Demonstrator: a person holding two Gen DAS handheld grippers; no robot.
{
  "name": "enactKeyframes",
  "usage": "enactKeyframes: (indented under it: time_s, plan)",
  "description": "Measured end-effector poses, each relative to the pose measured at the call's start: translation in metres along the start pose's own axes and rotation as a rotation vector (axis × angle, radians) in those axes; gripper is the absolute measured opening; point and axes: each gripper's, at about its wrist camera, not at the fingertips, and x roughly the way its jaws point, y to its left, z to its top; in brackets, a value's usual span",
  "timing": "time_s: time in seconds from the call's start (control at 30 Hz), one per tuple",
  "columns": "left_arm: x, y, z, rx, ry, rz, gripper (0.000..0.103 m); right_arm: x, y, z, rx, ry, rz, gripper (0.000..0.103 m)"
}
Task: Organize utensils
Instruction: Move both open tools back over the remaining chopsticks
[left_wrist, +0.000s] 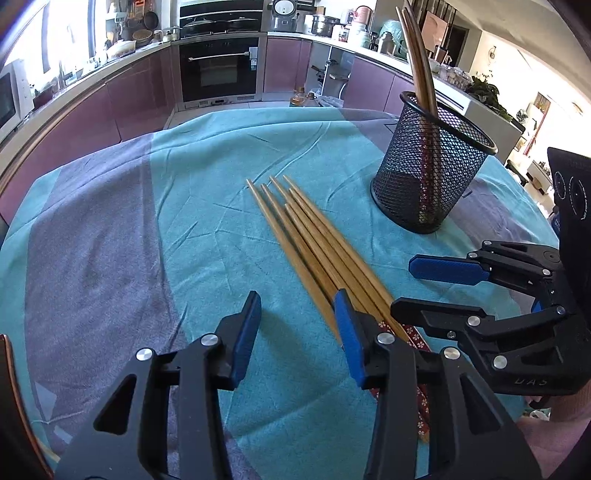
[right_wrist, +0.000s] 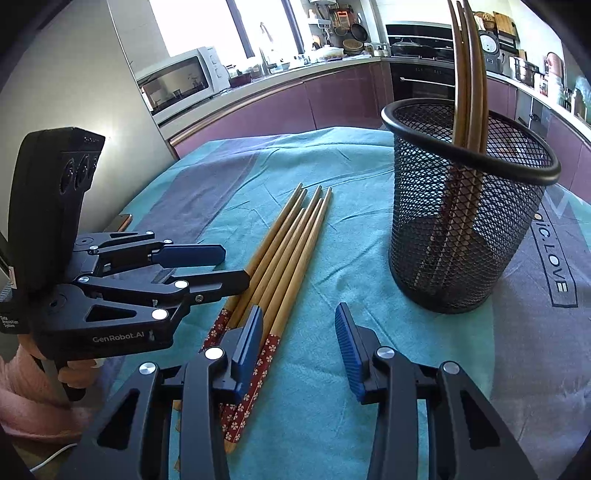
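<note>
Several wooden chopsticks with red floral handle ends lie side by side on the teal tablecloth; they also show in the right wrist view. A black mesh holder stands upright to their right with a few chopsticks in it, also in the right wrist view. My left gripper is open and empty, its right finger over the chopstick handles. My right gripper is open and empty, its left finger over the handle ends. Each gripper shows in the other's view: the right one and the left one.
The table is covered by a teal and purple cloth. Kitchen cabinets and an oven stand beyond the table. A microwave sits on the counter. A phone lies near the table's left edge.
</note>
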Motion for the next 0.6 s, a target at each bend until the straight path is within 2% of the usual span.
enactKeyframes:
  time_s: [0.23, 0.4, 0.6]
  plan:
    - [0.0007, 0.0010, 0.0006, 0.004, 0.003, -0.001, 0.037, 0.0032, -0.0007, 0.0005, -0.001, 0.008, -0.012, 0.034]
    - [0.0012, 0.0031, -0.0036, 0.009, 0.011, 0.004, 0.030, 0.0040, -0.0025, -0.0002, 0.002, 0.009, -0.021, 0.031]
    - [0.0027, 0.0044, -0.0015, 0.011, 0.019, 0.015, 0.030, 0.0092, 0.0024, 0.0039, -0.023, 0.018, -0.058, 0.029]
